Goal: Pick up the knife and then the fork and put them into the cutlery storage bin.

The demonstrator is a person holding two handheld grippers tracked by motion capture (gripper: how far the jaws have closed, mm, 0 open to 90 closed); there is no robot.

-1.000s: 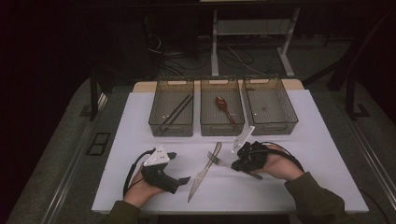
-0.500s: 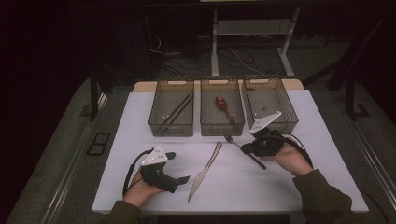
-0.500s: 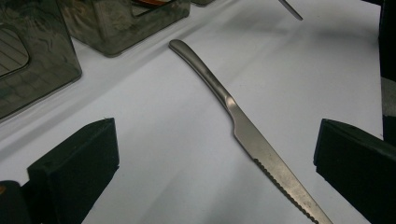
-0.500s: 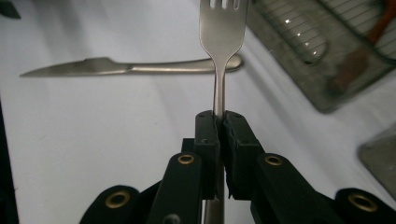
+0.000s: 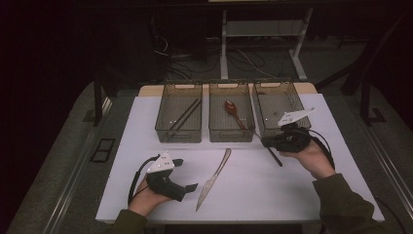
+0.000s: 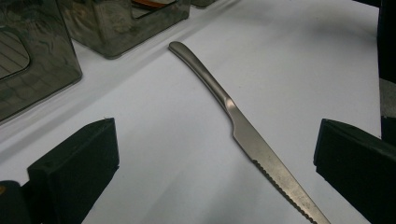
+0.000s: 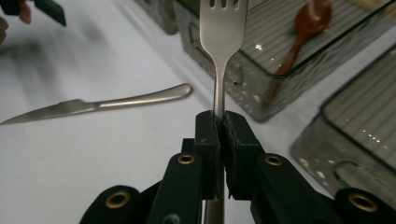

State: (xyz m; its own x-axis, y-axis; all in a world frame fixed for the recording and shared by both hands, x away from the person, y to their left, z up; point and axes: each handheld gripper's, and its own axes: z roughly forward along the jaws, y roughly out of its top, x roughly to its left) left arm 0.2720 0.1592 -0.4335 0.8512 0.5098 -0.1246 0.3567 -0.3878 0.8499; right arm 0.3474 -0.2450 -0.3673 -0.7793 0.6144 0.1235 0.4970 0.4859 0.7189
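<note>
The right gripper (image 7: 218,122) has its two black jaws pressed tight on the thin neck of a fork (image 7: 222,28). The fork stands up from the jaws, and its prongs point toward the middle bin (image 7: 261,79). In the high view the right gripper (image 5: 267,143) is up off the desk (image 5: 302,195), just in front of the gap between the middle bin (image 5: 231,134) and the right bin (image 5: 265,127). The fork's handle (image 5: 275,157) sticks out below the jaws, toward the front edge of the desk.

The left gripper (image 6: 215,154) has its jaws wide open, with nothing in them. A knife (image 6: 252,140) lies flat on the desk between the jaws but does not touch them. In the high view the left gripper (image 5: 187,175) sits near the front left corner of the desk, just beside the knife's blade (image 5: 207,187). The knife's handle points toward the middle bin.

Three see-through bins stand in a row along the back edge of the desk. The left bin (image 5: 165,130) holds dark chopsticks (image 5: 185,114). The middle bin holds a red-brown spoon (image 5: 233,111).
</note>
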